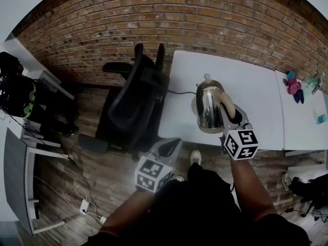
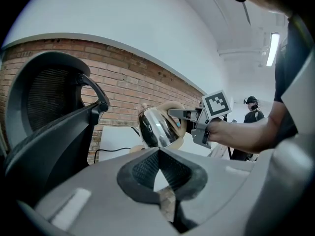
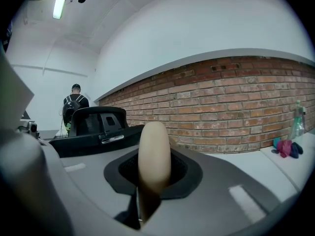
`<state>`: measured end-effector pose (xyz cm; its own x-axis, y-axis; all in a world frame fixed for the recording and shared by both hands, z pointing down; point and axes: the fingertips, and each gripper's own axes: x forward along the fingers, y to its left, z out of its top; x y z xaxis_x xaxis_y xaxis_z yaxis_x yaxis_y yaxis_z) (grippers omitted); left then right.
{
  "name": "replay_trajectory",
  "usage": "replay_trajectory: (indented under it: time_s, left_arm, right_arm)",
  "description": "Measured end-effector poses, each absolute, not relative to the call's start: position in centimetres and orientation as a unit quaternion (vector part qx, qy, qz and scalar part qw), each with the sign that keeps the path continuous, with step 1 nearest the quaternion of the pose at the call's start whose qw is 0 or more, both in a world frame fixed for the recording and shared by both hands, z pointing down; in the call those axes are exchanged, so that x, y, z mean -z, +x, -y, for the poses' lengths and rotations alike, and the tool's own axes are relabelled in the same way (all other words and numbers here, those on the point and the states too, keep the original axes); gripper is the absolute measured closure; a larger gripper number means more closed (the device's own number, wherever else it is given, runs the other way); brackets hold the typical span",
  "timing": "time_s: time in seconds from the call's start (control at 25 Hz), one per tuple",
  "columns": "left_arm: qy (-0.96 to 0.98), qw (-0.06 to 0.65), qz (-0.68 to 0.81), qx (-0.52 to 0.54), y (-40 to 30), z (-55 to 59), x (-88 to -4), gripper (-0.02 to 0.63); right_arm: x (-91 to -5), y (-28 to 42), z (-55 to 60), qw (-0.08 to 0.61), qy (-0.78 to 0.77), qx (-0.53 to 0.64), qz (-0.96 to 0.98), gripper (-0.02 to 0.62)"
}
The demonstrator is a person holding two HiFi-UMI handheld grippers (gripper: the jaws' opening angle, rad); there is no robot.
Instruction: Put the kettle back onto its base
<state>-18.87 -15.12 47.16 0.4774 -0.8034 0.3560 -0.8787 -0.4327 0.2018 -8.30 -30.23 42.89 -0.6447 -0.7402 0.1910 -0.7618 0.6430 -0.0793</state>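
Note:
A shiny steel kettle [image 1: 209, 106] with a beige handle stands over its beige base [image 1: 196, 108] near the front edge of the white table [image 1: 256, 91]. I cannot tell whether it is seated or just above the base. My right gripper [image 1: 231, 119] is shut on the handle [image 3: 154, 151], which fills the gap between its jaws. In the left gripper view the kettle [image 2: 157, 127] leans a little above the base [image 2: 136, 149]. My left gripper [image 1: 169, 145] hangs over the floor in front of the table, shut with nothing in it.
A black office chair [image 1: 136, 96] stands against the table's left side. A black cable [image 1: 179, 92] runs from the base to the table's left edge. Coloured cloths [image 1: 294, 86] and a bottle [image 1: 312, 81] lie far right. A person [image 2: 252, 117] stands in the background.

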Motion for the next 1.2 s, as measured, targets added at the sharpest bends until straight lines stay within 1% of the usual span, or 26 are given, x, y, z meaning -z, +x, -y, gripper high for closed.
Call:
replay_trajectory:
  time_s: [0.68,1.2]
  left_arm:
    - [0.816,0.205,0.53,-0.105,-20.6,20.3,-49.0,0.606]
    - [0.801,0.225,0.544,-0.109,-21.7,21.2,-50.5,0.606]
  right_arm:
    - [-45.8,-11.2,40.2,0.074,0.414,-0.095,0.902,0.511]
    - [-49.5,-13.7,43.4,0.094,0.408,-0.107,0.902,0.511]
